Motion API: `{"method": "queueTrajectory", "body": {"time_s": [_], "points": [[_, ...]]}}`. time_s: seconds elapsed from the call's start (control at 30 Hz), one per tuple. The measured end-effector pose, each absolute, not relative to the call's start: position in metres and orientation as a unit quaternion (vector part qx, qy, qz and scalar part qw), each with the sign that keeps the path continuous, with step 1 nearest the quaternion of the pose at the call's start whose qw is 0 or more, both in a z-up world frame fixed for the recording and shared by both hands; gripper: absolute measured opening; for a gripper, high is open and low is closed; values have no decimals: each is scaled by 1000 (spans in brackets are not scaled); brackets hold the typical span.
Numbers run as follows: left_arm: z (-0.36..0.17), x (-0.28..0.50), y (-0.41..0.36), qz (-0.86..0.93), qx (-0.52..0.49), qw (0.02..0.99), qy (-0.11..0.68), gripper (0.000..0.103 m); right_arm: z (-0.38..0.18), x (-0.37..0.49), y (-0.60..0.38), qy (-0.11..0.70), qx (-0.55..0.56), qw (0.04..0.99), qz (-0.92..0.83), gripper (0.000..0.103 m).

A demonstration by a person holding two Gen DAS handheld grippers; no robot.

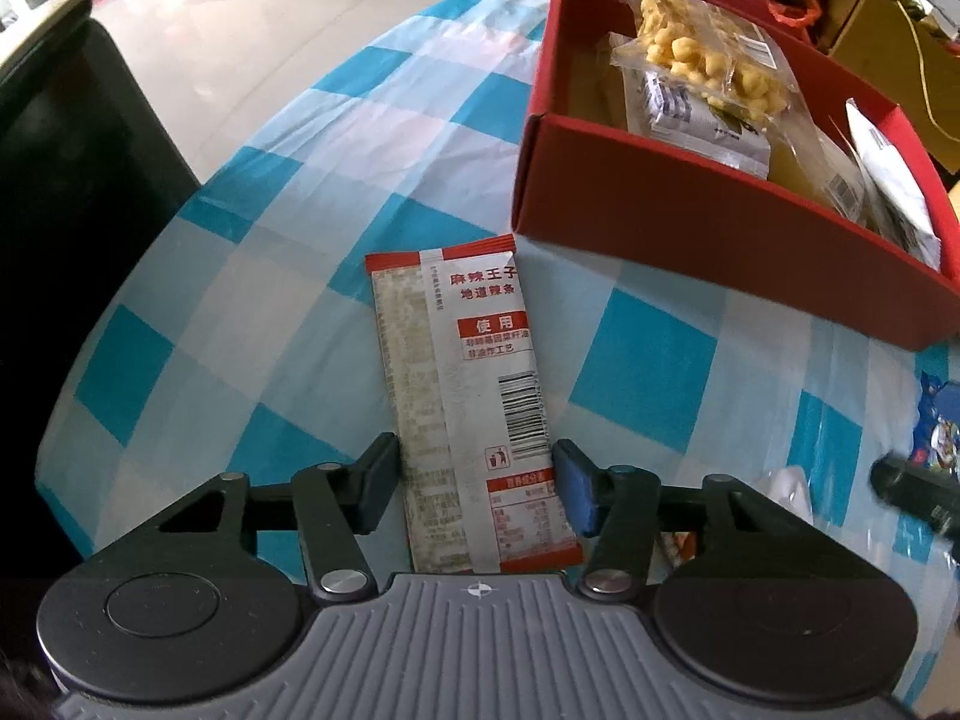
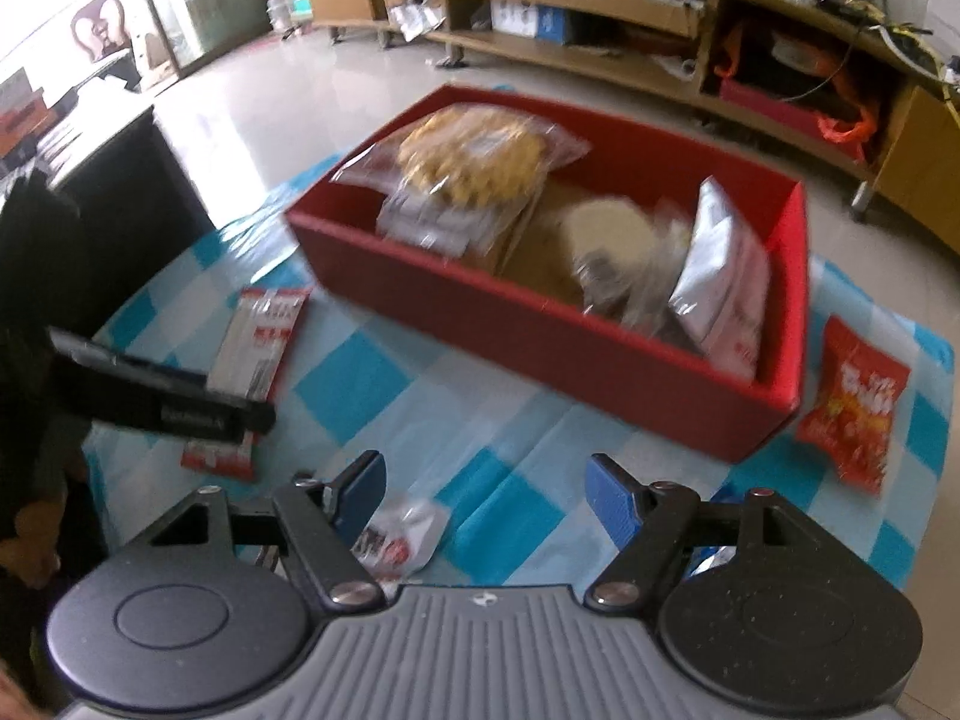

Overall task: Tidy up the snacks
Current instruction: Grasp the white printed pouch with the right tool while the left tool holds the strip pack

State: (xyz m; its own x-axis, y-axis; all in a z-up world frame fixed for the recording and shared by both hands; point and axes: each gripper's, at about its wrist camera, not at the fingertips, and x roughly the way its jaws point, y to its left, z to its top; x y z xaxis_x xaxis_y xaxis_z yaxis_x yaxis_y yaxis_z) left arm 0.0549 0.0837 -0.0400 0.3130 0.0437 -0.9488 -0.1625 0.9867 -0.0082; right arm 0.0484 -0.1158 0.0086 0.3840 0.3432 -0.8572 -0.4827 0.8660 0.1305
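Note:
A long red-and-white snack packet [image 1: 468, 396] lies flat on the blue-checked cloth, its near end between the fingers of my left gripper [image 1: 474, 480]. The jaws stand at the packet's two edges, and I cannot tell whether they press it. The packet also shows in the right wrist view [image 2: 252, 354], partly behind the left gripper. The red box [image 1: 690, 222] holds several snack bags and sits just beyond the packet. My right gripper [image 2: 486, 492] is open and empty above the cloth, in front of the red box [image 2: 540, 330]. A small white-and-red packet [image 2: 402, 534] lies below its left finger.
A red chip bag [image 2: 852, 402] lies on the cloth right of the box. A blue packet [image 1: 942, 426] lies at the right edge of the left wrist view. A dark cabinet [image 1: 72, 180] stands left of the table. Low wooden shelving [image 2: 600, 12] runs along the far wall.

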Motion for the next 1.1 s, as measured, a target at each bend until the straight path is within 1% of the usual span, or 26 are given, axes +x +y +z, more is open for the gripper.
{"method": "queueTrajectory", "body": {"time_s": [0.1,0.37,0.5,0.6,0.73,0.83,1.0,1.1], "points": [[-42,54,93,58,-51,810,581,60,1,32,-102,496,-97,820,268,72],[-43,53,103,37,-48,814,578,60,-29,-15,-52,513,-166,781,317,73],[-42,51,103,33,-44,814,578,61,-33,-25,-42,525,-151,759,353,73],[-41,51,104,31,-49,813,579,62,-25,-23,-44,528,-124,749,381,73],[-42,53,105,30,-52,813,580,63,-11,-13,-54,490,-156,773,372,73],[-43,54,103,31,-44,813,579,65,-16,7,-56,493,-166,775,358,73],[-45,55,99,32,-30,814,579,65,-27,24,-34,481,-222,754,388,73],[-45,54,99,30,-26,815,578,66,-32,24,-22,473,-274,718,431,73]]}}
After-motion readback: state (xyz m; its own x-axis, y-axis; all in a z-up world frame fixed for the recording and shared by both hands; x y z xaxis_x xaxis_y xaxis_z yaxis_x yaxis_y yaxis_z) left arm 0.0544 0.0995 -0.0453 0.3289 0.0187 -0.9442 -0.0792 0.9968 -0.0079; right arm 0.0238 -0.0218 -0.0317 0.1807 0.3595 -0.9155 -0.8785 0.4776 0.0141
